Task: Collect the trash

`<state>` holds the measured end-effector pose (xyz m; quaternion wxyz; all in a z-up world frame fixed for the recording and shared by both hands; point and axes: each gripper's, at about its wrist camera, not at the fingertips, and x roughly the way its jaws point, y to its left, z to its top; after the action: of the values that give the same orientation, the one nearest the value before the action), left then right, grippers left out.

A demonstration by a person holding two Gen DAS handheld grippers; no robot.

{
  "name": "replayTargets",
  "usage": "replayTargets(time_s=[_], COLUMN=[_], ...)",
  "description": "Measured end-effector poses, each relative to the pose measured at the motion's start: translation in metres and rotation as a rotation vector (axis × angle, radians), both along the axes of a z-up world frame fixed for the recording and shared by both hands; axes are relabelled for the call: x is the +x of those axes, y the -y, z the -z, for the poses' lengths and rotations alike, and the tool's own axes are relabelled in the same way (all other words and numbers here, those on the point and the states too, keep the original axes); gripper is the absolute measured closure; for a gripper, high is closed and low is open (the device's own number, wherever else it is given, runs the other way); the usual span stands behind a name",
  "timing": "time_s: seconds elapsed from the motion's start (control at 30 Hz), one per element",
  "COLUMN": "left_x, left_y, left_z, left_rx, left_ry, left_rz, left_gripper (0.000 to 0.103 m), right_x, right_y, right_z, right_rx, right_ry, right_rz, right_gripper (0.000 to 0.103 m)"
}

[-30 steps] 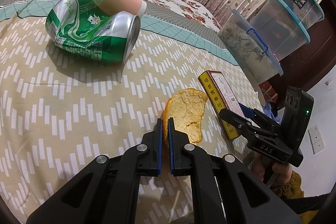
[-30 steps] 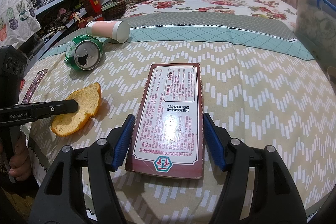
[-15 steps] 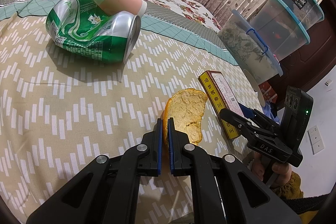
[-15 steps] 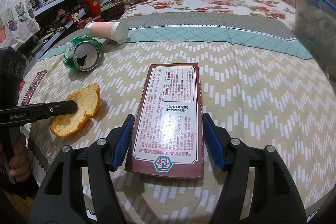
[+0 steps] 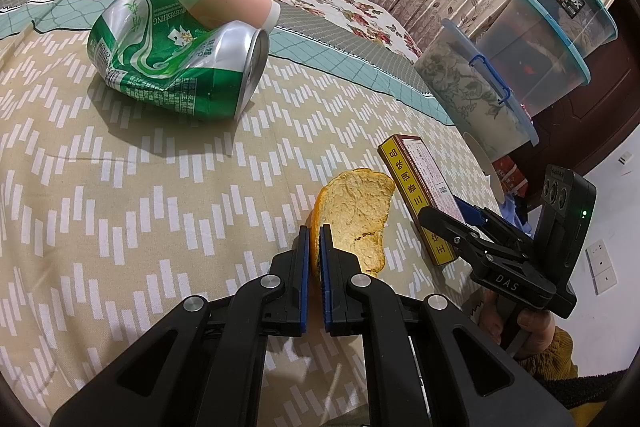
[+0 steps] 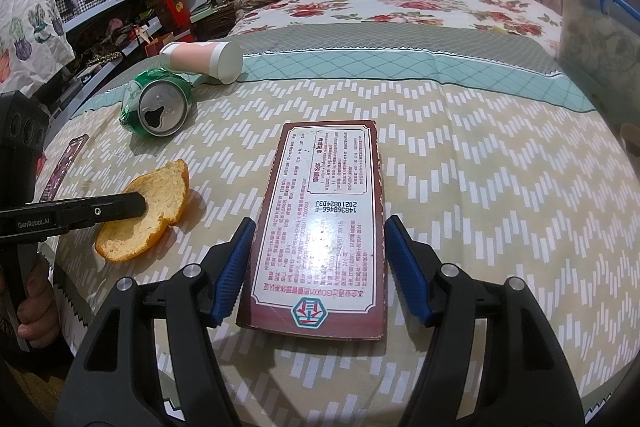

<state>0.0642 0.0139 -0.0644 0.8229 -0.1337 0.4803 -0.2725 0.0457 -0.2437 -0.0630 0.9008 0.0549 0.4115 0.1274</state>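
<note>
Bed cover: beige, white dash chevrons, teal lattice band. Can: green, white swirls, silver end. Cup: pink, white rim. Peel: orange rind, pale yellow inside. Box: maroon border, white panel; yellow side.

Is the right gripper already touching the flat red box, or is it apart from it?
Apart. The right wrist view shows the right gripper open around the red box, with patterned cloth visible between each blue pad and the box's edges.

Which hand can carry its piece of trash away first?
Left, probably. The left gripper is already shut on the orange peel, so it could lift now. The right gripper straddles the flat box, but small gaps show beside both pads, so it apparently must close first.
</note>
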Motion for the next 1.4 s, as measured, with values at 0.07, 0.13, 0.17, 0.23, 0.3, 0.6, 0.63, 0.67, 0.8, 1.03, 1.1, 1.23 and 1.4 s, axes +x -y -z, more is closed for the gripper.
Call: replayTargets(time_s=[0.07,0.13,0.17,0.23,0.3,0.6,0.63,0.67,0.8,1.03,1.1,1.23,1.4], left_x=[0.0001,0.0006,0.0001,0.0006,0.0002,0.0006,0.0004,0.0005,-0.0025,-0.0018,-0.003,-0.0061,-0.0078], left_y=[-0.0001,-0.0003,-0.0004,-0.0005,-0.0008,-0.002,-0.0015,-0.0017,-0.0011,-0.0028,-0.0018,-0.0011,-0.0007], left_z=[0.0,0.0001,0.0001,0.0002,0.0001,0.0004,0.0003,0.0003,-0.0001,0.0003,0.0004,-0.0019,-0.0048], left_rx=[0.0,0.0,0.0,-0.001,-0.001,-0.004,-0.005,-0.005,-0.008,-0.011,-0.014,-0.021,-0.028], left_ry=[0.0,0.0,0.0,0.0,0.0,-0.002,-0.003,-0.003,-0.004,-0.005,-0.007,-0.01,-0.005], left_rz=[0.0,0.0,0.0,0.0,0.0,0.0,0.0,0.0,0.0,0.0,0.0,0.0,0.007], left_gripper=[0.098,0.098,0.098,0.098,0.098,0.098,0.098,0.098,0.098,0.098,0.098,0.097,0.092], right_x=[0.0001,0.0001,0.0001,0.0002,0.0005,0.0003,0.0004,0.0004,0.0004,-0.0002,-0.0002,-0.0001,-0.0001], right_y=[0.0,0.0,-0.0001,0.0,0.001,0.0007,0.0008,0.0007,0.0003,0.0036,0.0033,0.0034,0.003], right_z=[0.0,0.0001,0.0001,0.0001,0.0,-0.0002,-0.0002,-0.0002,-0.0001,-0.0002,-0.0002,-0.0002,-0.0001], right_rx=[0.0,0.0,0.0,0.0,0.001,0.0,0.0,0.0,-0.001,0.001,0.001,0.001,0.001], right_ry=[0.0,0.0,0.0,0.0,0.0,-0.001,-0.001,-0.001,-0.001,-0.001,-0.001,-0.001,-0.002], right_rz=[0.0,0.0,0.001,0.001,0.001,0.002,0.002,0.002,0.003,0.006,0.006,0.006,0.006], right_gripper=[0.036,0.036,0.036,0.036,0.036,0.036,0.036,0.036,0.036,0.035,0.034,0.034,0.034])
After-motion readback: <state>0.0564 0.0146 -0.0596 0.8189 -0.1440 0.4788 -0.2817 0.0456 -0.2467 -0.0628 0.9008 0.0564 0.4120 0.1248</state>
